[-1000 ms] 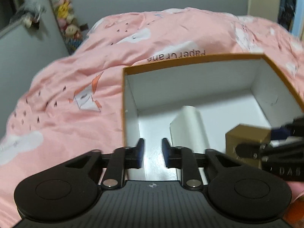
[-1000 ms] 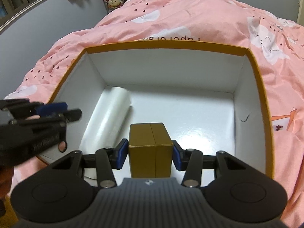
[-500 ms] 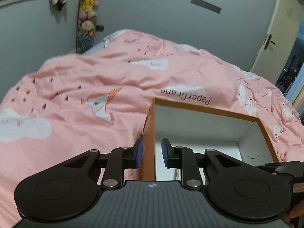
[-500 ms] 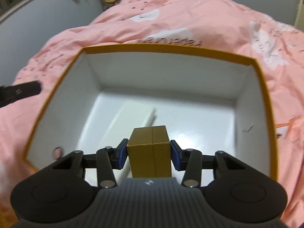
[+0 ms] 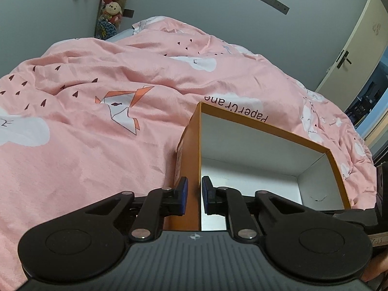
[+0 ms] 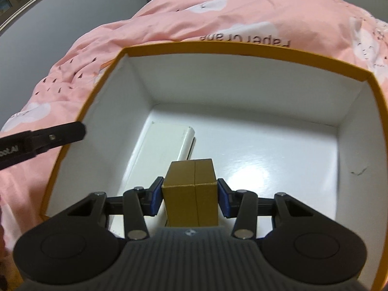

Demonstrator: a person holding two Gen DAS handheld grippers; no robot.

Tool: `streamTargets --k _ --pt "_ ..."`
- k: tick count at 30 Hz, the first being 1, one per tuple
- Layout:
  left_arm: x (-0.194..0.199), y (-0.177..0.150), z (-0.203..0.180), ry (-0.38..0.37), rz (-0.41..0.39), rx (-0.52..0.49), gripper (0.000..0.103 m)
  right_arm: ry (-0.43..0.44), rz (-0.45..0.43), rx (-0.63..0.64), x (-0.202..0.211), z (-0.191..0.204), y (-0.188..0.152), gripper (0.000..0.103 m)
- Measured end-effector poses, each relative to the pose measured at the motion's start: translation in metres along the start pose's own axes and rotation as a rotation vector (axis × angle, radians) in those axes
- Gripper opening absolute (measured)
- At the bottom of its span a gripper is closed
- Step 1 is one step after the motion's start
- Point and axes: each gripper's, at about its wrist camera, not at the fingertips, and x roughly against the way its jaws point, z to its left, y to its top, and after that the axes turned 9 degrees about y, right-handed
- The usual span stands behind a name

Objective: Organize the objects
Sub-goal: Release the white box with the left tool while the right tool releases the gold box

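Note:
An open orange box (image 5: 264,127) with a white inside lies on the pink duvet. My left gripper (image 5: 194,195) straddles its left wall (image 5: 194,160). Its jaws are closing, with one pad outside, one inside, and the orange rim filling the gap. From the right wrist view, a finger of that gripper (image 6: 72,132) crosses the left rim (image 6: 72,145). My right gripper (image 6: 190,198) is shut on a small gold carton (image 6: 191,194), held over the box's near floor. A white roll (image 6: 167,155) lies on the floor along the left wall, just beyond the carton.
The pink duvet (image 5: 97,145) surrounds the box on all sides. Grey walls stand behind the bed, with plush toys (image 5: 112,4) hanging at the far left corner. A door (image 5: 356,48) is at the right. The right half of the box floor (image 6: 278,169) is bare.
My left gripper has swung out of the box's inside to its left wall, rolled, and narrowed on the rim. My right gripper has carried the gold carton further in over the box floor.

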Motion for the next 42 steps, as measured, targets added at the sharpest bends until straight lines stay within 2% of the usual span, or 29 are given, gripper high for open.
streamTargets --k 3,8,11,14,22,26,30,37,42 --pt "-0.001 0.000 0.000 -0.012 0.006 0.000 0.010 0.061 0.029 -0.030 -0.005 0.003 0.001 0.048" --pt "-0.003 -0.001 0.002 -0.022 0.010 0.009 0.009 0.052 0.036 0.033 -0.005 0.012 0.000 0.047" --pt "-0.005 0.000 0.004 -0.033 0.015 0.025 0.010 0.037 0.028 0.123 0.000 0.017 0.004 0.047" --pt "-0.006 0.001 0.003 -0.029 0.013 0.021 0.010 -0.027 -0.008 0.307 0.004 0.031 0.012 0.047" --pt "-0.009 0.001 0.004 -0.037 0.008 0.029 0.010 -0.104 -0.101 0.864 -0.003 0.060 0.030 0.047" --pt "-0.009 0.001 0.005 -0.039 0.006 0.026 0.010 -0.105 -0.046 1.059 -0.024 0.064 0.034 0.047" --pt "-0.009 0.001 0.005 -0.043 0.006 0.027 0.010 -0.151 -0.015 1.221 -0.043 0.066 0.033 0.047" --pt "-0.010 0.001 0.005 -0.045 0.006 0.023 0.010 -0.165 0.009 1.303 -0.065 0.076 0.028 0.047" --pt "-0.010 0.001 0.005 -0.046 0.007 0.023 0.010 -0.198 -0.023 1.305 -0.065 0.078 0.026 0.058"
